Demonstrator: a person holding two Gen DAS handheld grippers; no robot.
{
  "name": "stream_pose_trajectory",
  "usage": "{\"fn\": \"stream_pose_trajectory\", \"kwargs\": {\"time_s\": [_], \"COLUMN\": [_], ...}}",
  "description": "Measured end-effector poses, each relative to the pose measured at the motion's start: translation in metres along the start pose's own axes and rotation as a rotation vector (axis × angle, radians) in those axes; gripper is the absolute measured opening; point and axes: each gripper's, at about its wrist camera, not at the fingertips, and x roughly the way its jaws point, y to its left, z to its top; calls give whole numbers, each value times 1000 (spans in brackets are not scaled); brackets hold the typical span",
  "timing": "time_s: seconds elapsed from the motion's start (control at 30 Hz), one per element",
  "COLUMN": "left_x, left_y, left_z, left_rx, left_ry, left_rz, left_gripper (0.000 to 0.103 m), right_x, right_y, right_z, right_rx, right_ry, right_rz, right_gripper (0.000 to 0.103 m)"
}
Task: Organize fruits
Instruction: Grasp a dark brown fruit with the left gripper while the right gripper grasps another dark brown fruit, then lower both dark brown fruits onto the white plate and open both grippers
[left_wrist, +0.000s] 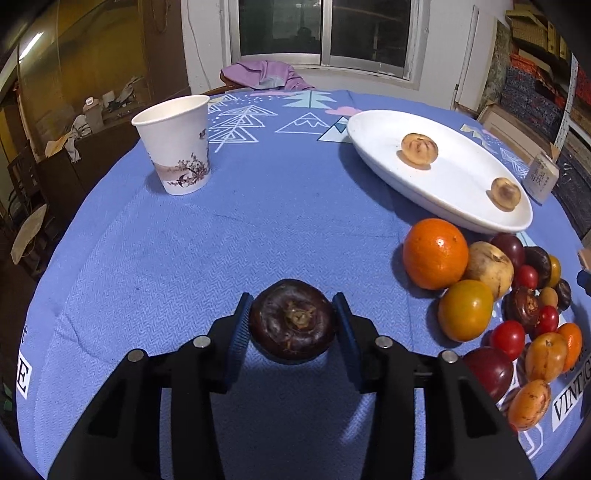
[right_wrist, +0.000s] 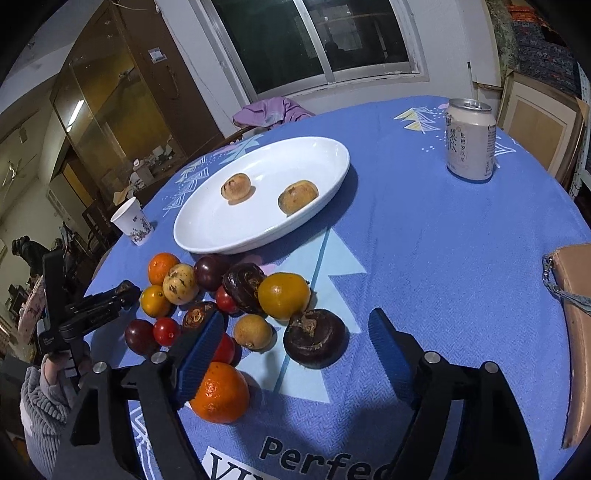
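Now the left tongs (left_wrist: 293, 325) clamp a dark chestnut (left_wrist: 291, 319) on the tabletop (left_wrist: 258, 221); the right tongs (right_wrist: 295, 347) gape empty above another.

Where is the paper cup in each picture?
Left wrist view: the cup stands upper left on the blue cloth, far left of the plate.
Right wrist view: the cup looks small at middle left, just left of the plate.
Shared landmark: the white plate with two tan fruits.
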Motion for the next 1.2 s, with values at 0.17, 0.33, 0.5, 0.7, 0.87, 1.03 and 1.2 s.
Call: {"fn": "stream_pose_trajectory", "kwargs": {"time_s": [0.17, 0.33, 0.5, 0.7, 0.87, 1.03, 1.2], "left_x": [1, 3, 3, 2, -18, -26, -4], "left_y": [-1, -5, -7, -8, -15, -43, -83], "left_z": [0, 0, 0, -1, 7, 48, 83], "left_rx": [1, 16, 24, 25, 28, 32, 33], "left_ry": [5, 9, 9, 6, -73, -101, -86], "left_rz": [-2, 0, -4, -41, -40, -113, -170], "left_gripper": [44, 44, 44, 44, 43, 43, 43], "right_x": [12, 20, 23, 19, -12, -11, 40], "right_y": [-1, 5, 10, 11, 3, 18, 40], "right_z": [-6, -12, -15, -14, 2, 47, 87], "right_rx": [-21, -83, -139, -161, -96, -73, -60], "right_ry": [75, 98, 74, 37, -71, -95, -27], "right_rz": [-23, -106, -150, -164, -110, -28, 38], "right_gripper": [65, 58, 43, 43, 43, 43, 43]}}
